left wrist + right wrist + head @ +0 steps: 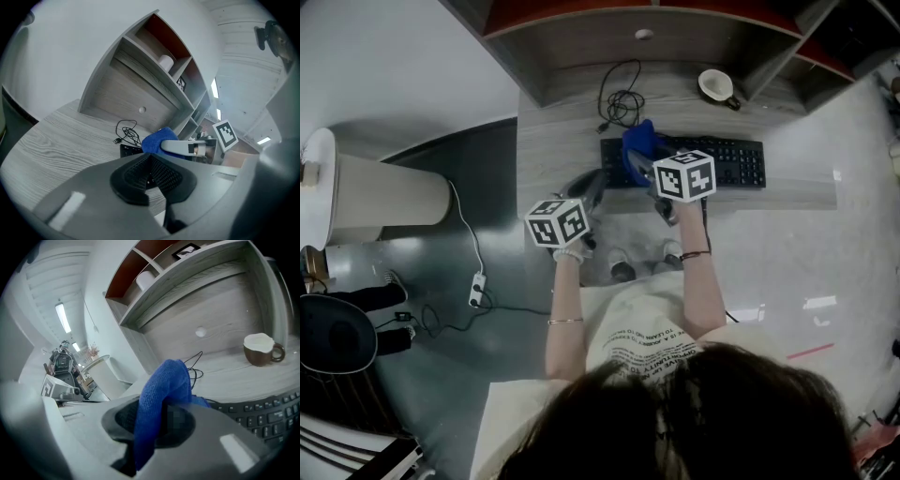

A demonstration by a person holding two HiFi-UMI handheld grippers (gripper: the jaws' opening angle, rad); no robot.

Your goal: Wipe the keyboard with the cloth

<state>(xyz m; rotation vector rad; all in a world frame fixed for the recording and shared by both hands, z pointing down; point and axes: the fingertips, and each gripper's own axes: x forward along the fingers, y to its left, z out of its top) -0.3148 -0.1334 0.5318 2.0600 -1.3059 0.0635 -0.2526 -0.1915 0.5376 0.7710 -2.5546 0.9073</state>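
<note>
A black keyboard [717, 162] lies on the grey wooden desk [558, 141]. My right gripper [639, 169] is shut on a blue cloth [639, 143], which it holds over the keyboard's left end. In the right gripper view the cloth [161, 390] drapes out of the jaws, with the keyboard [265, 416] below at the right. My left gripper [589, 190] is over the desk's front edge, left of the keyboard. In the left gripper view it [150, 161] is shut on nothing, with the blue cloth [154, 140] and the right gripper [183, 147] ahead.
A coiled black cable [622, 98] and a brown-and-white mug [715, 86] lie behind the keyboard, under the desk's shelf unit [647, 19]. A white power strip [475, 289] lies on the floor at the left, near a white cylinder [384, 202] and a black chair [337, 333].
</note>
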